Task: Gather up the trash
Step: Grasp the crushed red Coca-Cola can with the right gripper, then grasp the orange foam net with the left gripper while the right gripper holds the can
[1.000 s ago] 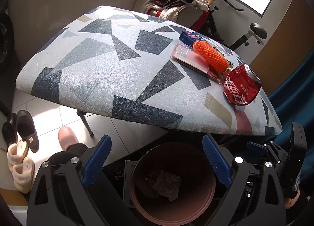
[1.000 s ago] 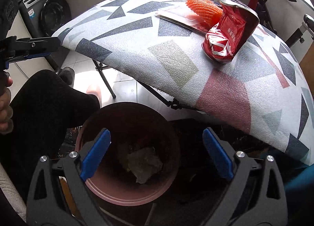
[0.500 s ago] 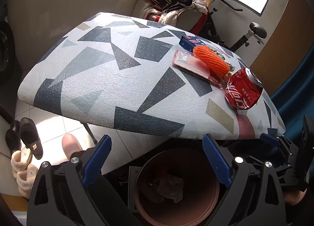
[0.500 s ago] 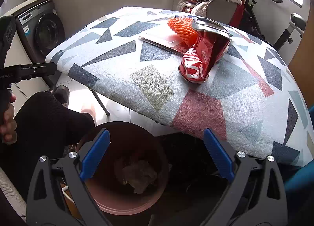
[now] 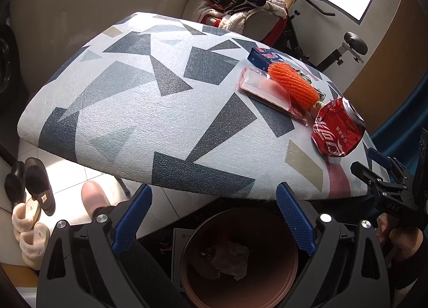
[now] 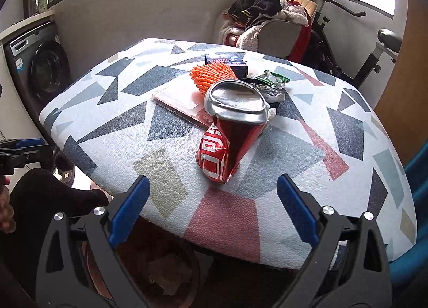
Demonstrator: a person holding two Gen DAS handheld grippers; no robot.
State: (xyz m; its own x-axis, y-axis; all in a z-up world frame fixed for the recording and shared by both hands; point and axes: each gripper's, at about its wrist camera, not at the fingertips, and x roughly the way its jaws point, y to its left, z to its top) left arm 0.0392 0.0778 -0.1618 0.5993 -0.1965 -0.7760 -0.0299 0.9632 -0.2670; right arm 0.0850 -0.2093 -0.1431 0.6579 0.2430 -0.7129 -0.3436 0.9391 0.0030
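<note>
A crushed red cola can lies on the patterned table, also seen in the left wrist view. Behind it are an orange foam net, a pink flat packet, a dark blue box and a green wrapper. A brown bin with crumpled paper stands on the floor below the table's near edge. My right gripper is open and empty, just short of the can. My left gripper is open and empty above the bin.
A chair piled with clothes and an exercise bike stand behind the table. A washing machine is at the left. Shoes and slippers lie on the tiled floor. The person's dark-clad leg is beside the bin.
Both grippers have risen and tilted up from the bin toward the table. The right one now faces the can from closer. Both stay open and empty.
</note>
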